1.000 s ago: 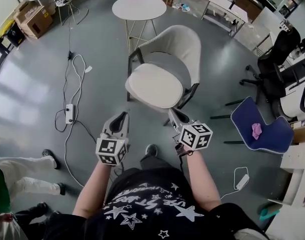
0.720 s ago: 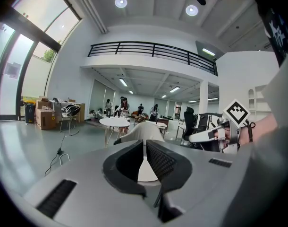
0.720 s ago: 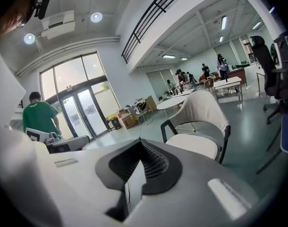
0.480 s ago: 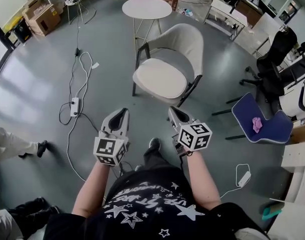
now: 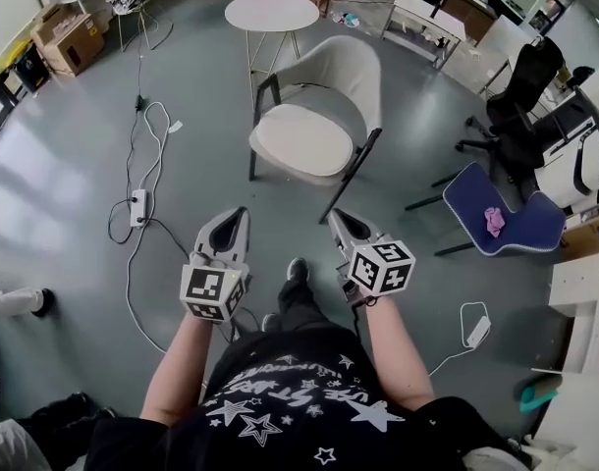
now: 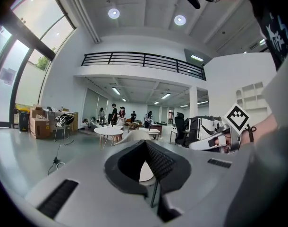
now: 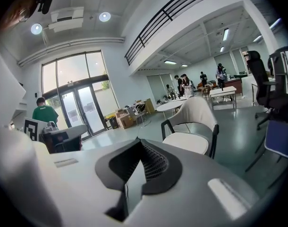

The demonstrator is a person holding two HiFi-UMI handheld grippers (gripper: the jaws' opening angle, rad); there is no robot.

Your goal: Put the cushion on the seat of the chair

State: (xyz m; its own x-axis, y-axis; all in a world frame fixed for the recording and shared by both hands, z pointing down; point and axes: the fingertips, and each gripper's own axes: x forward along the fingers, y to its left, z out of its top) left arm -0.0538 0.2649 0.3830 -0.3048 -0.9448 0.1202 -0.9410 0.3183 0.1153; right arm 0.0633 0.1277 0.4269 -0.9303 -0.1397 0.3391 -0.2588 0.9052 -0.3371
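Head view. Chair (image 5: 324,72), a pale shell on dark legs, stands in the upper centre of the frame. Cushion (image 5: 301,142), off-white and rounded, lies flat on the seat inside the curve of the backrest, front edge toward the lower left. The right gripper view agrees: the cushion is level on the seat with nothing on top of it.

Tools. Left gripper (image 5: 234,216) and right gripper (image 5: 338,218) sit side by side in the lower centre. They are close to the person's body and well apart from the chair, with bare floor between. Both are clenched, jaw tips meeting, nothing between them. Each gripper view shows only the room through the notch behind the tips. Neither touches the cushion.

Status, judged: placement looks complete. The cushion sits square, with no overhang I can make out.

Handling, judged: the cushion reads as soft foam under fabric. It should be light and will sag if lifted at 1 point. The fabric should grip well; it looks neither slippery nor fragile. If a correction is needed, pinch the rim at 2 opposite sides, 1 gripper each, biting across the edge thickness rather than pressing the top face. The front edge is free; the back edge is tucked against the backrest.

Surroundings: round table (image 5: 272,11) behind the chair at upper centre. Blue chair (image 5: 501,226) at right. Cable with power strip (image 5: 137,207) on the floor at left.
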